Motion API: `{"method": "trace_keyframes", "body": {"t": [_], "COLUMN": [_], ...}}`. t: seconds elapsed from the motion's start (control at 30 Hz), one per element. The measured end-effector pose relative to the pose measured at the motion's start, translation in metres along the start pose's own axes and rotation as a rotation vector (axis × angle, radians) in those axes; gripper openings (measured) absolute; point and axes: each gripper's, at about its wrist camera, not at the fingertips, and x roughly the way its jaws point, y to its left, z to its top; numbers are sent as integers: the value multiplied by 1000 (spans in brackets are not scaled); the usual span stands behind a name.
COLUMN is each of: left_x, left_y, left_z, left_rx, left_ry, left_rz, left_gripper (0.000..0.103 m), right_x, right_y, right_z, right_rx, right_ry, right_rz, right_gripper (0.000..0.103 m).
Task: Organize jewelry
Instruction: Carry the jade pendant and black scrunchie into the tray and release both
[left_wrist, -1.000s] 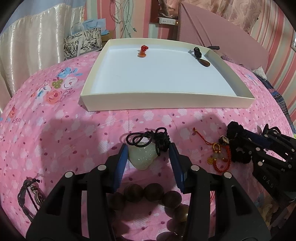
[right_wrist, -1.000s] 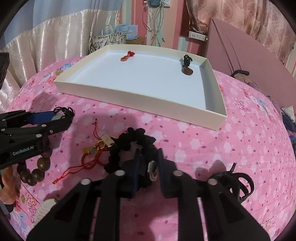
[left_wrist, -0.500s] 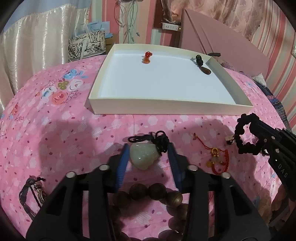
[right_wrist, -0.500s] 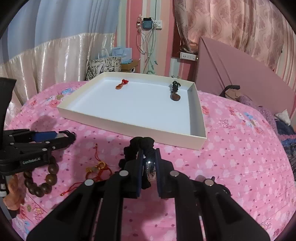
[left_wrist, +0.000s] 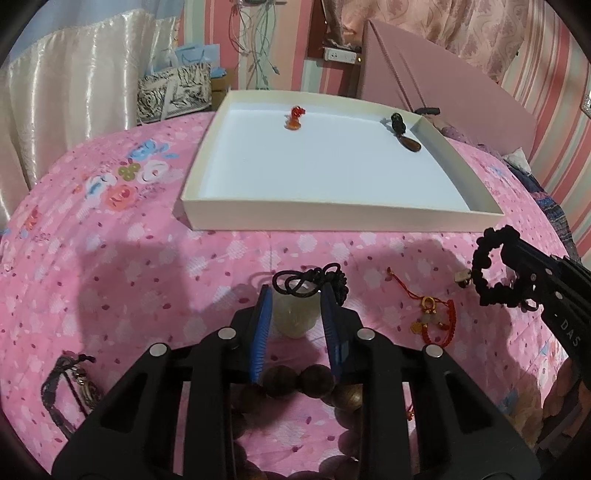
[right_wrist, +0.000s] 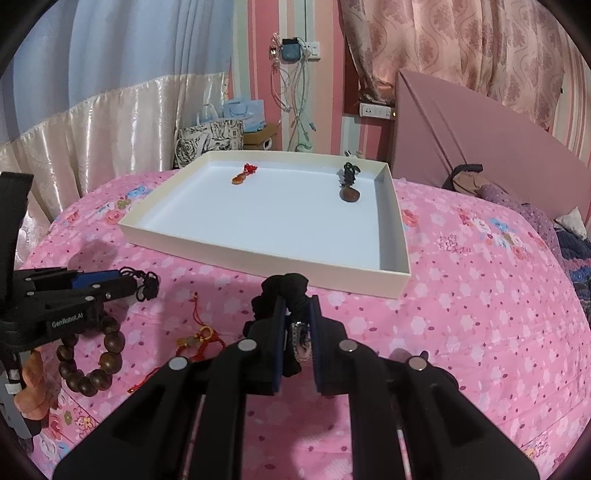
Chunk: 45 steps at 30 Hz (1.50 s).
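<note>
My left gripper (left_wrist: 295, 295) is shut on a pale jade pendant (left_wrist: 294, 316) with a black knotted cord (left_wrist: 314, 282), held just above the pink bedspread. My right gripper (right_wrist: 297, 308) is shut on a black beaded bracelet (right_wrist: 286, 286) and holds it in the air; it shows in the left wrist view (left_wrist: 495, 271) too. The white tray (left_wrist: 369, 212) lies ahead with a red pendant (left_wrist: 294, 118) and a brown pendant on a black cord (left_wrist: 404, 136) in it.
A wooden bead bracelet (right_wrist: 96, 354), a red-cord gold charm (left_wrist: 430, 317) and a dark bracelet (left_wrist: 70, 384) lie on the bedspread. A patterned bag (left_wrist: 173, 90) and a pink headboard (left_wrist: 443, 85) stand behind the tray.
The left gripper closed on the jade pendant and raised it slightly. The right gripper lifted the black beaded bracelet off the bedspread and rose higher.
</note>
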Motion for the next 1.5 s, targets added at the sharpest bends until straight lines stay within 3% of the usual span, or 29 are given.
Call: {"method": "trace_keyframes", "body": {"t": [0.37,0.7,0.83,1.1,1.17,1.5], "left_x": [-15,-16,3,75,95,140], "left_y": [9,11,14,29,33,37], "left_z": [10,61,93,167,180,200], "left_rx": [-59,-46,-40,-59,-61,-56], "left_ry": [-20,-49,-41,54,94,148], "left_rz": [-14,-14,-4,51,61,110], "left_gripper": [25,25,25,25,7,3], "right_x": [-3,9,38,127,148,220], "right_y": [-6,-9,-10,-13,-19,-29], "right_z": [7,61,87,132,143,167], "right_rx": [30,35,50,98,131,149], "right_ry": [-7,-12,10,125,153,245], "right_rz": [23,38,40,27,31,-30], "right_gripper": [12,12,12,12,12,12]}}
